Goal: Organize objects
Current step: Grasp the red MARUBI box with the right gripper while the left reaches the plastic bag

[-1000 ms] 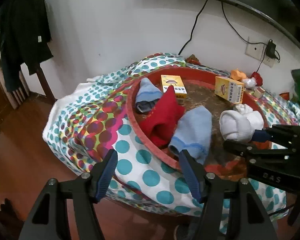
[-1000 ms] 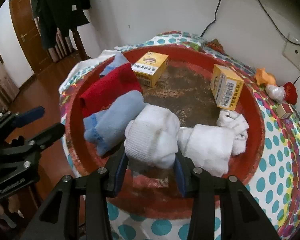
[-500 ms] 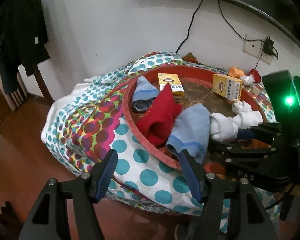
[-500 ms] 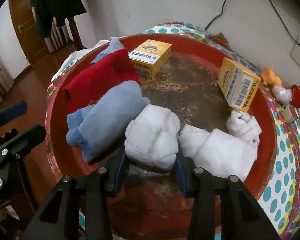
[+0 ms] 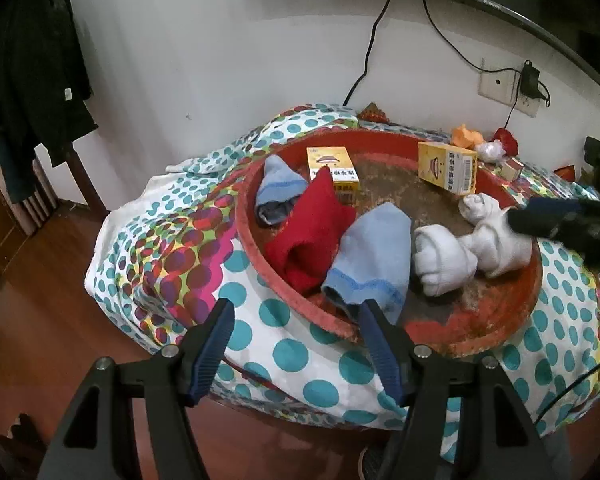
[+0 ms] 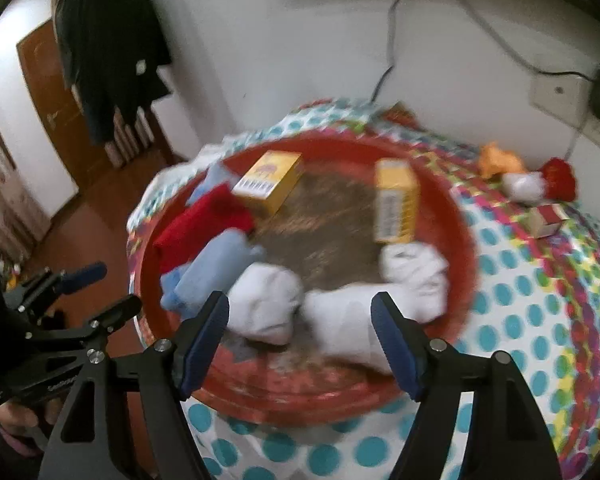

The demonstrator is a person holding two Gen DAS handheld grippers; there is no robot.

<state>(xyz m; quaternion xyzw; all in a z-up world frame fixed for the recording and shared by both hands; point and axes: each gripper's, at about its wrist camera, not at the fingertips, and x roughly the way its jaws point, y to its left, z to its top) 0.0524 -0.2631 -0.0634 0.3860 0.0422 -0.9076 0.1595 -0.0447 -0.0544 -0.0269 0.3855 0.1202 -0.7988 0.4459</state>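
Note:
A round red tray point(image 5: 260, 268) point(image 6: 466, 216) on a dotted cloth holds socks and boxes. A rolled white sock point(image 5: 440, 262) point(image 6: 266, 306) lies beside a longer white sock point(image 5: 496, 240) point(image 6: 352, 324), a light blue sock point(image 5: 374, 256) point(image 6: 216, 268), a red sock point(image 5: 312, 228) point(image 6: 204, 220) and a small blue sock point(image 5: 278, 188). Two yellow boxes point(image 5: 332, 172) point(image 5: 446, 166) stand at the back. My right gripper point(image 6: 300, 340) is open and empty, just short of the white socks. My left gripper point(image 5: 296, 344) is open and empty at the tray's near rim.
Dotted cloth point(image 5: 300, 356) covers the round table, with wooden floor point(image 5: 28, 320) to the left. Small orange, white and red items point(image 5: 484, 142) and a small box point(image 5: 512, 168) sit at the table's back right. Wall socket and cables point(image 5: 500, 88) behind. Dark clothes point(image 5: 28, 80) hang at left.
My right gripper has let go of the rolled white sock, opened wide and pulled back from the tray. The sock now lies in the tray. My left gripper has stayed open.

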